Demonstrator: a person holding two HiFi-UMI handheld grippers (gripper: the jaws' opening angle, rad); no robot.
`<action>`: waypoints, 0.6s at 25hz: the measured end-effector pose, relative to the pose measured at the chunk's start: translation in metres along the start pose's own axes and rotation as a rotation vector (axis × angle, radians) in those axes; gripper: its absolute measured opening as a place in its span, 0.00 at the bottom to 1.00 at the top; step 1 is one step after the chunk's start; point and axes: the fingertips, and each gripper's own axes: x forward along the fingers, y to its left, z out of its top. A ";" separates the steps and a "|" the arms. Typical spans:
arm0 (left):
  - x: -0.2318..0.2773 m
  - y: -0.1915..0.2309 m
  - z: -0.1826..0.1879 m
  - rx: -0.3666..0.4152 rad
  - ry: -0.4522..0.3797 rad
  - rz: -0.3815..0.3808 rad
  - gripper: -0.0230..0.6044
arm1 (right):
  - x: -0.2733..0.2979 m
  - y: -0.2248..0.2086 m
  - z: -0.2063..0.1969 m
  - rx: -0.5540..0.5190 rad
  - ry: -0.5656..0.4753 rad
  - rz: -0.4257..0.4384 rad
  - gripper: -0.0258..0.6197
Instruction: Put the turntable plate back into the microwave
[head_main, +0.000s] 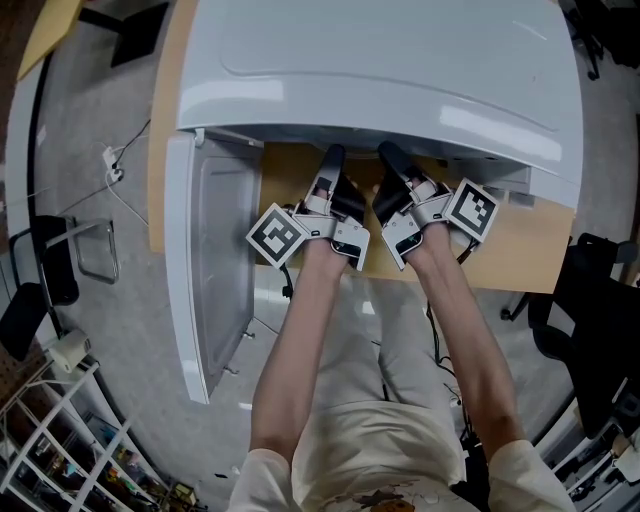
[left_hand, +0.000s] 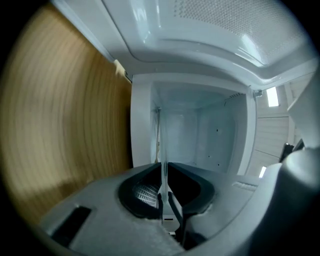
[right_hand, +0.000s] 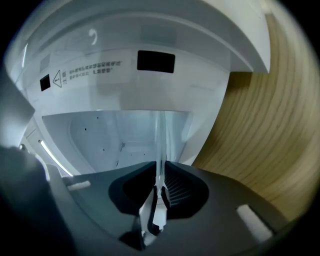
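The white microwave (head_main: 380, 70) stands on a wooden table (head_main: 520, 245) with its door (head_main: 215, 260) swung open to the left. Both grippers reach side by side into its mouth. The glass turntable plate (left_hand: 161, 145) shows edge-on as a thin clear line running ahead into the white cavity (left_hand: 200, 135). My left gripper (left_hand: 164, 187) is shut on its rim. In the right gripper view the same plate (right_hand: 160, 140) runs from my right gripper (right_hand: 160, 182), also shut on the rim. From the head view, the left gripper (head_main: 333, 165) and right gripper (head_main: 392, 160) tuck under the microwave's top, which hides the plate.
The open door hangs past the table's left edge. Wooden table surface lies beside each gripper. On the floor are cables (head_main: 115, 165), a black chair at left (head_main: 40, 270), another at right (head_main: 600, 300), and a white wire rack (head_main: 60, 440) at lower left.
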 end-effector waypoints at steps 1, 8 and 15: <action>0.002 0.001 0.000 -0.001 0.000 0.004 0.10 | 0.000 0.001 0.000 -0.002 0.003 0.001 0.12; 0.010 0.000 0.002 0.017 -0.006 0.015 0.09 | -0.002 -0.004 -0.011 -0.053 0.053 -0.042 0.14; 0.031 -0.009 -0.001 0.040 0.014 0.006 0.09 | 0.010 0.000 -0.013 -0.096 0.097 -0.063 0.05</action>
